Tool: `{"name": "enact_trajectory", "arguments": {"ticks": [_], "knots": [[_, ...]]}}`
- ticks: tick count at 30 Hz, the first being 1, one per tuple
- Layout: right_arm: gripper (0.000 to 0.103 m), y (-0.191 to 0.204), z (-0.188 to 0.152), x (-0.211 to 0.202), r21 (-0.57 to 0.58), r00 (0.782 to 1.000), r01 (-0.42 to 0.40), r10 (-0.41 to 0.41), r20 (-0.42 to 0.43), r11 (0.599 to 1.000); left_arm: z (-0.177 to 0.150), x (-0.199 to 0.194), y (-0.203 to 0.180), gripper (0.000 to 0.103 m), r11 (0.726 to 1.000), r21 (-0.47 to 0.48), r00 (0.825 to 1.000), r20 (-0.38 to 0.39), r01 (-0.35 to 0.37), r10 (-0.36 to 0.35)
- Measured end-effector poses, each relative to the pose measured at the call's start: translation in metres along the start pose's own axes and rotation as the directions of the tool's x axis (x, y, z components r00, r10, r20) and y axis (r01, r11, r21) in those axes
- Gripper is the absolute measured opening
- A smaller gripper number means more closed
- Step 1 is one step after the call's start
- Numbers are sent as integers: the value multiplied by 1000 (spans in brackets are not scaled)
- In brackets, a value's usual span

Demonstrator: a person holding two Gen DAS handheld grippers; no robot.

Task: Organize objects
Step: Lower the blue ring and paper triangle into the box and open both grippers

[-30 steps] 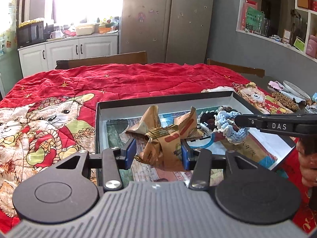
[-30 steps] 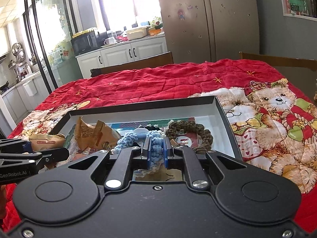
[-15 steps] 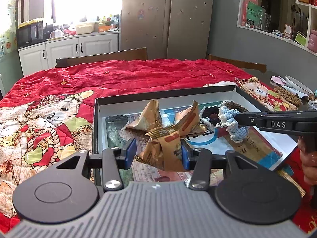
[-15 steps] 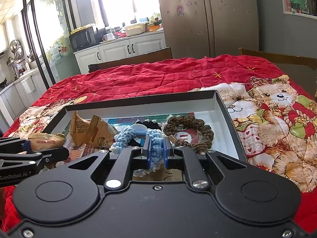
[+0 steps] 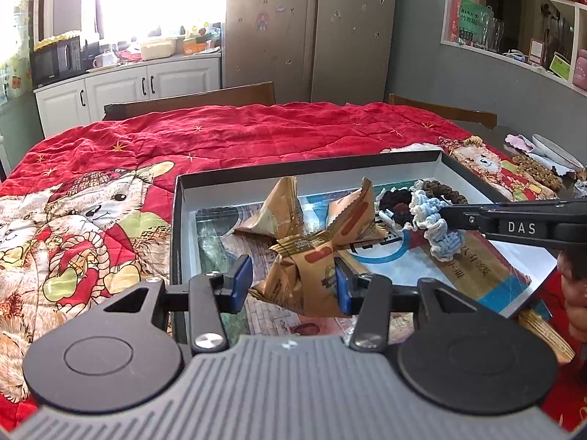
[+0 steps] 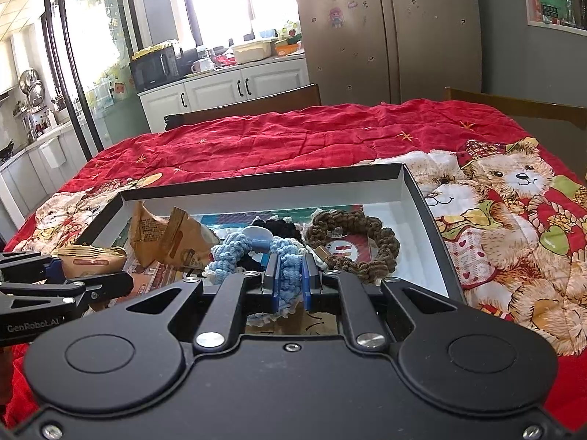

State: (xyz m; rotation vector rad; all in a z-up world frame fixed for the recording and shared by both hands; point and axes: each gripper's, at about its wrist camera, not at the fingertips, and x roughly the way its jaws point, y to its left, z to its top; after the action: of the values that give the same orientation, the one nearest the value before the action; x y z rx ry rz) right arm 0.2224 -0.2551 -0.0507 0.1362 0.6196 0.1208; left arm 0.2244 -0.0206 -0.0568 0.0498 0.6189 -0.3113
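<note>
Daylight floods through the kitchen window (image 5: 146,0), blown out to white glare; the interior stays evenly bright and sharp, with fisheye bending at the edges.

Open box (image 5: 466,178) and red bear quilt (image 5: 88,220) sitting lower and farther from both gripper cameras than second ago; packets, scrunchies shrinking slightly in view; both grips looking unchanged.

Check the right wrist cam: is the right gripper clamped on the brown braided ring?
No, the right gripper is shut on the light blue crocheted scrunchie; the brown braided ring lies free in the box.
</note>
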Motion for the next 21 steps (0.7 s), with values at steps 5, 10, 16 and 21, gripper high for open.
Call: {"name": "enact_trajectory", "arguments": {"ticks": [5, 10, 16, 21], "knots": [[11, 0, -1, 2, -4, 1000, -2, 2, -5, 1000, 0, 1, 0, 49, 1000, -1, 1000, -2, -2, 2], [11, 0, -1, 3, -7, 1000, -2, 2, -8, 1000, -1, 2, 1, 50, 1000, 2, 1000, -4, -2, 2], [11, 1, -2, 4, -9, 1000, -3, 3, -12, 1000, -1, 3, 1, 49, 1000, 0, 1000, -5, -4, 4], [11, 1, -2, 6, -14, 1000, -4, 4, -19, 1000, -1, 4, 2, 50, 1000, 4, 1000, -8, -3, 3]]}}
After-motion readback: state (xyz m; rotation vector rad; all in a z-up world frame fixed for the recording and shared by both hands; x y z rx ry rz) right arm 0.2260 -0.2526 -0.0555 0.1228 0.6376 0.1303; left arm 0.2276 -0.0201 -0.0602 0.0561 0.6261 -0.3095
